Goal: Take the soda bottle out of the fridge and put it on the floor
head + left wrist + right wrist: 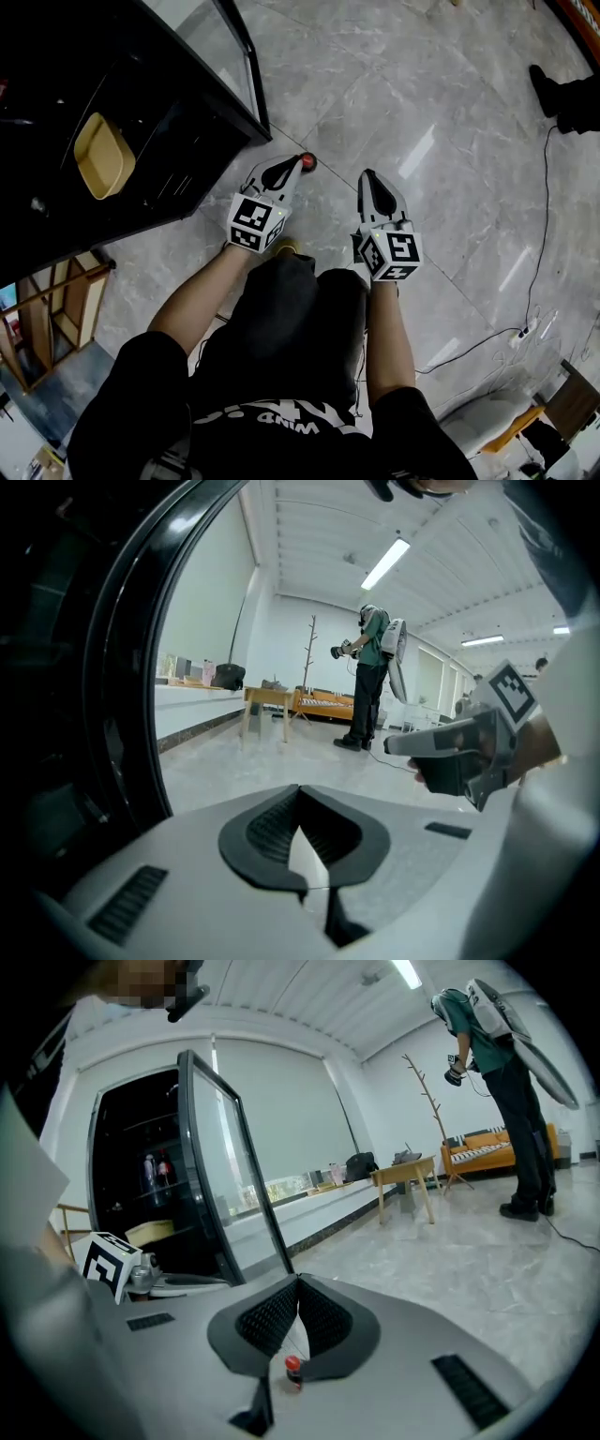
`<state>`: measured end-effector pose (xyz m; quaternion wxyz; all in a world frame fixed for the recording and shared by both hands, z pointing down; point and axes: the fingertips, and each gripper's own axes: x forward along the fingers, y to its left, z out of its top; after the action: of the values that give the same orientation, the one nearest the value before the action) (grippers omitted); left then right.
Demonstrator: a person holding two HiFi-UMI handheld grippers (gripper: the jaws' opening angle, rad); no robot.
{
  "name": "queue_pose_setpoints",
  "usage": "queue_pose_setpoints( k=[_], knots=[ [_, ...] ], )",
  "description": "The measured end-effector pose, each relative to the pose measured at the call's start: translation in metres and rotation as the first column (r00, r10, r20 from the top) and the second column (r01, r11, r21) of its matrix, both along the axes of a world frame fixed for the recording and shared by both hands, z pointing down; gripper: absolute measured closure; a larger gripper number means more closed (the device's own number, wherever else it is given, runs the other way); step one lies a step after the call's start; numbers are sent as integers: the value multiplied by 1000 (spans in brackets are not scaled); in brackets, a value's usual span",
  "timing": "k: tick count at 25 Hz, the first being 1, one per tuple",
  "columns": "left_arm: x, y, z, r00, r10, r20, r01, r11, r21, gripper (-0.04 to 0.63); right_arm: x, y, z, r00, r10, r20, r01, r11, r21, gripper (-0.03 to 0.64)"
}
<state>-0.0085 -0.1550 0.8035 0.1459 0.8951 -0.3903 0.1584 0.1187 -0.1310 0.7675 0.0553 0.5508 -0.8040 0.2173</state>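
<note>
On the grey marble floor (422,112), just in front of the open fridge (112,112), the soda bottle (307,162) stands free. It is close beside the tip of the left gripper (294,169) and well out from under the glass door (230,56). From overhead I mostly see its red cap. The right gripper view shows the same bottle (293,1370), small and some way beyond the jaws, with the dark body below the cap.

The bottle is upright, with its long axis vertical and the cap pointing straight up at the person bent over it.

Neither tool has hold of anything. The left gripper's (300,791) jaws meet at their tips, with only pale floor showing in the slot behind them. The right gripper (300,1281) is closed the same way, and the bottle seen through its slot sits far off, not pinched between the pads. In the head view the right gripper (368,178) hangs a little apart from the bottle, on the side away from the fridge.

As I judge it, the placing is done and this is the closing step of the task. The next move calls only for care in drawing both grippers up and away. The left one in particular should leave without brushing the cap, since a tall narrow bottle on smooth stone would tip at a light knock. A yellow container (103,155) sits on a shelf inside the fridge.
</note>
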Motion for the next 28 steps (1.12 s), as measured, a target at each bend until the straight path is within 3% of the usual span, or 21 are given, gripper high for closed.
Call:
queue_pose_setpoints(
  k=[6, 15, 20, 28],
  knots=[
    [-11, 7, -150, 999, -42, -19, 41, 999, -18, 589, -14, 11, -138, 999, -11, 31, 12, 1000, -23, 595],
    [-12, 31, -361, 998, 2, -63, -5, 998, -56, 589, -22, 27, -354, 995, 32, 97, -29, 999, -31, 595],
    [-13, 50, -442, 996, 33, -84, -39, 997, -63, 589, -15, 42, -440, 994, 26, 105, -25, 1000, -13, 595],
    [-25, 62, -539, 997, 51, -61, -52, 999, -9, 589, 4, 65, -522, 999, -4, 53, 2, 999, 33, 595]
  ],
)
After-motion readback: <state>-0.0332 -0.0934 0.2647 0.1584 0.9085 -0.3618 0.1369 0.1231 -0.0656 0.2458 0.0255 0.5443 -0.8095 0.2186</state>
